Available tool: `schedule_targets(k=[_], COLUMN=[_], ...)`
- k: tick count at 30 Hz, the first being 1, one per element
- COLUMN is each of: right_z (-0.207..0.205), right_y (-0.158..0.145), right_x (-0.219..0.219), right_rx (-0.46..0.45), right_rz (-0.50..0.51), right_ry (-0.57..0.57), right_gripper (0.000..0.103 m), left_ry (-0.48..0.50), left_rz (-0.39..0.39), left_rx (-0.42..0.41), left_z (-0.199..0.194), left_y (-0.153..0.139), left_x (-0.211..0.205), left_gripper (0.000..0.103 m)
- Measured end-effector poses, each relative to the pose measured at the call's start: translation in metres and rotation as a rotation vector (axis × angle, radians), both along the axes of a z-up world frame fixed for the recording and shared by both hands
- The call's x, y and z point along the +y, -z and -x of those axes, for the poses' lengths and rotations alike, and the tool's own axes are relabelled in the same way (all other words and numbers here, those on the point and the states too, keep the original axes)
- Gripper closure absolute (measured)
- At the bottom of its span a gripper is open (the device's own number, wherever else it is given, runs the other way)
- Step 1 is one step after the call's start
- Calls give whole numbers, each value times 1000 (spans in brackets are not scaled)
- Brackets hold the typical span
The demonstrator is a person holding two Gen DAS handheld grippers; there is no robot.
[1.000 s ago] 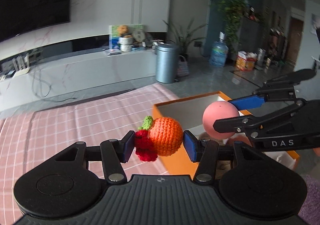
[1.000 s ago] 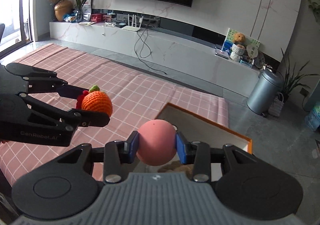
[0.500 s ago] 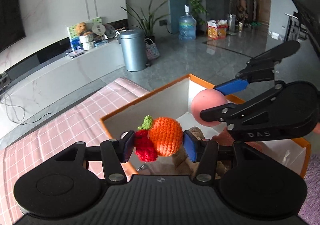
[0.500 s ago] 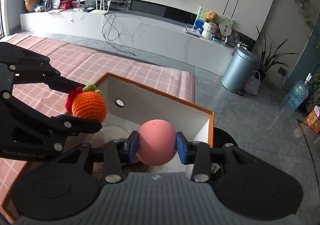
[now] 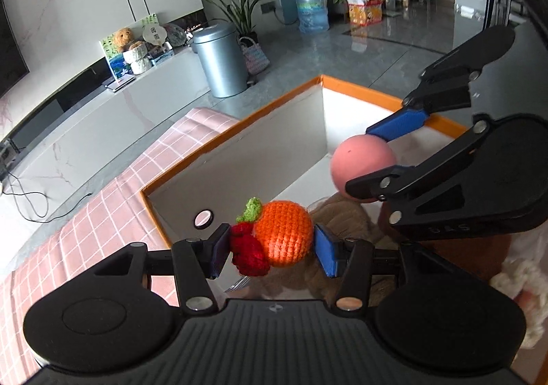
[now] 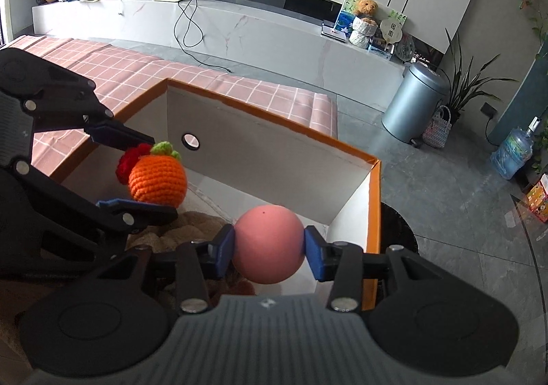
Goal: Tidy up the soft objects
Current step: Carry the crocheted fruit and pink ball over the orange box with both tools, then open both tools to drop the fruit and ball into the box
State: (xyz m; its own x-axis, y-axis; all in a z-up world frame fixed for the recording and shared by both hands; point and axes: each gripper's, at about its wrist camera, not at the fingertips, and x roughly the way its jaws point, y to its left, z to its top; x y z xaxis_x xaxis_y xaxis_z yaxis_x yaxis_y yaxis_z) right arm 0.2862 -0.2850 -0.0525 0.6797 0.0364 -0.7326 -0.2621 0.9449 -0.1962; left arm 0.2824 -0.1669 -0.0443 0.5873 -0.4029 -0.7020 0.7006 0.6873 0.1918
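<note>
While both grippers were above the pink checked cloth (image 6: 102,66) and the box edge a second ago, they now hang inside the mouth of the orange-rimmed box (image 6: 274,112), so the carry is over and the drop is the step in hand. At lower centre of the left wrist view, the left gripper (image 5: 270,249) pinches the crocheted orange (image 5: 282,232) with its red berry cluster against the left pad; that grip looks unchanged. At lower centre of the right wrist view, the right gripper (image 6: 269,249) has the pink ball (image 6: 269,244) between its fingers, which have just been opening. The left pad touches the ball, while a sliver of gap shows at the right pad, so I judge the ball is being let go. Below both lie brown plush toys (image 5: 342,213) already in the box, a soft landing.
</note>
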Motion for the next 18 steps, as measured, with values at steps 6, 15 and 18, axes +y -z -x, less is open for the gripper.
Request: schedule_targets(k=[6, 15, 18], right_z=[0, 8, 13], right_y=[2, -10, -18], right_x=[3, -2, -5], right_rx=[-10, -29, -55], right_rz=[7, 10, 7], right_ry=[2, 2, 14], right_gripper=[54, 51, 45], left_ry=[-10, -45, -57], left_rz=[-21, 31, 66], left_rx=[8, -14, 5], left_z=[-2, 2, 1], left_y=[8, 5, -2], left_x=[-2, 6, 11], left_gripper=[39, 20, 17])
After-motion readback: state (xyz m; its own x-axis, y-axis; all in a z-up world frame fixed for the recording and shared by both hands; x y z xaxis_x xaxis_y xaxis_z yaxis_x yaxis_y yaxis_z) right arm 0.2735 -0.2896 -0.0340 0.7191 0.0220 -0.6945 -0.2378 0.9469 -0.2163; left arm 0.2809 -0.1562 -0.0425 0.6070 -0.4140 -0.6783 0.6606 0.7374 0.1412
